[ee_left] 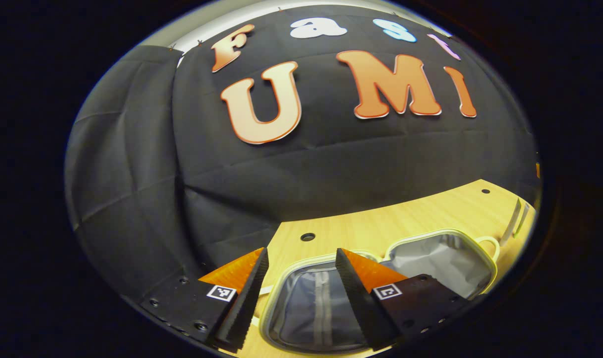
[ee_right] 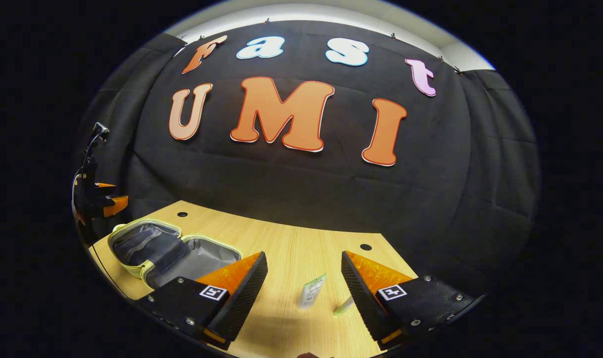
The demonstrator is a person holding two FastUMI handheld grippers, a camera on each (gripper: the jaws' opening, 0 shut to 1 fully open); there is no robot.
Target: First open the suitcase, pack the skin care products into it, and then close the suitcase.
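Both tools stood wide apart and held nothing. Between the right tool [ee_right: 303, 278] fingers, a pale tube [ee_right: 311, 291] and a slim green tube [ee_right: 343, 306] lay near each other on the wooden desk [ee_right: 291, 243]. Beneath the left tool [ee_left: 301, 283], the suitcase [ee_left: 321, 308] lay open, its grey lining showing, left of the tubes.
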